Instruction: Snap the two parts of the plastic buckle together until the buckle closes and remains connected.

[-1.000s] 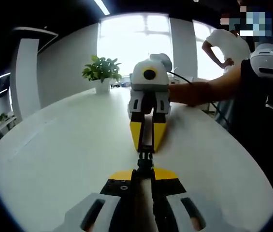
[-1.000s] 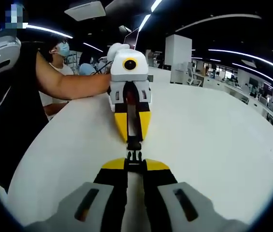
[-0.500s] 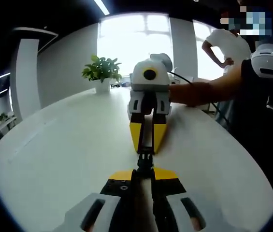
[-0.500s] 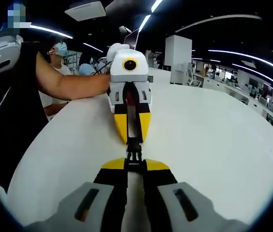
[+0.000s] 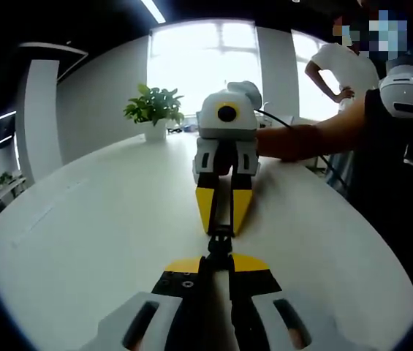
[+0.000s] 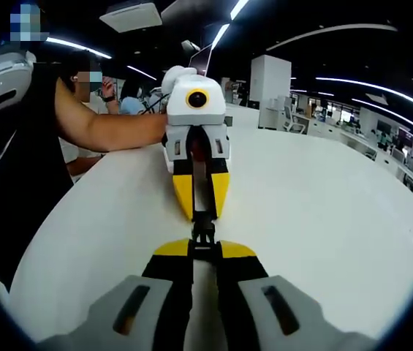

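Buckle [image 5: 219, 243] halves are clamped tip to tip between left gripper [image 5: 218, 262] and right gripper [image 6: 205, 247], above the table [image 5: 104, 219]. Latch seemingly unseated; misaligned prongs could jam, or a half could be dropped by slipping.

buckle [image 5: 219, 243] mostly hidden between claws; its join too small to tell.

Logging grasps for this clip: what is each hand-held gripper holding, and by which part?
Each holds one end of the black buckle: the left hand-held gripper and the right hand-held gripper face each other over the white table.
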The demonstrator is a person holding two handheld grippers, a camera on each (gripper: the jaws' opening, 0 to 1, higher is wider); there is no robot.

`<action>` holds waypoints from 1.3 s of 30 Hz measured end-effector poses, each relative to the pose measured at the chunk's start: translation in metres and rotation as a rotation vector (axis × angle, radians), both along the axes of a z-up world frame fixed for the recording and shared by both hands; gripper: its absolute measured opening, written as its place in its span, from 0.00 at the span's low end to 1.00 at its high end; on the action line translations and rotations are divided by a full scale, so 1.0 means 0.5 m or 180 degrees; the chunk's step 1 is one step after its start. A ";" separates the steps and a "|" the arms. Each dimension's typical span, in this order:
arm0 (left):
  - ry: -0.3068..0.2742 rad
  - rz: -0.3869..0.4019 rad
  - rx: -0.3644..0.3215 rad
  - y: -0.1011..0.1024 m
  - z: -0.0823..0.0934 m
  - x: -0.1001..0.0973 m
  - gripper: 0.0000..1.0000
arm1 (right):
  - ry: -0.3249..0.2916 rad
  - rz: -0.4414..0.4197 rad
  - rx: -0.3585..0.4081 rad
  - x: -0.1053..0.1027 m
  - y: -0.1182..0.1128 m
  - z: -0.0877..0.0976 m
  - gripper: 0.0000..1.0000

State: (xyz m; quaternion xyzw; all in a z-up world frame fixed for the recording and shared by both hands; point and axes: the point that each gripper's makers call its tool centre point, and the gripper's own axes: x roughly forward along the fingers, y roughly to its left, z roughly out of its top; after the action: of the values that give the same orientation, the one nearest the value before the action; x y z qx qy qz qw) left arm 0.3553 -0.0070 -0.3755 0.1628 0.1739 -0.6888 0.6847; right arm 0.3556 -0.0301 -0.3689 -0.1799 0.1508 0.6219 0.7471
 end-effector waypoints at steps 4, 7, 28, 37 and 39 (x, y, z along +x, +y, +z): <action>-0.0010 0.0013 0.0002 -0.002 0.000 -0.001 0.09 | -0.0018 0.0001 -0.0003 0.003 -0.001 0.000 0.11; 0.0000 0.0027 -0.0003 -0.007 -0.001 -0.003 0.09 | -0.0036 0.0015 0.0001 0.001 0.004 0.001 0.11; -0.0017 0.0048 -0.0004 -0.005 0.000 0.005 0.08 | -0.0059 0.0009 0.0005 0.002 0.006 0.002 0.09; -0.0051 0.0027 -0.0019 -0.012 0.001 0.008 0.07 | -0.0110 0.0058 0.0017 0.004 0.015 0.003 0.09; -0.0063 0.0006 -0.0008 -0.011 0.002 0.011 0.08 | -0.0142 0.0072 -0.0056 0.003 0.015 0.003 0.09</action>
State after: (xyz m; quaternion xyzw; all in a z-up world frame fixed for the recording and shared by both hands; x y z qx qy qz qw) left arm 0.3607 -0.0126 -0.3745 0.1686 0.1664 -0.6867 0.6873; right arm 0.3572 -0.0225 -0.3673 -0.2020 0.1376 0.6247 0.7416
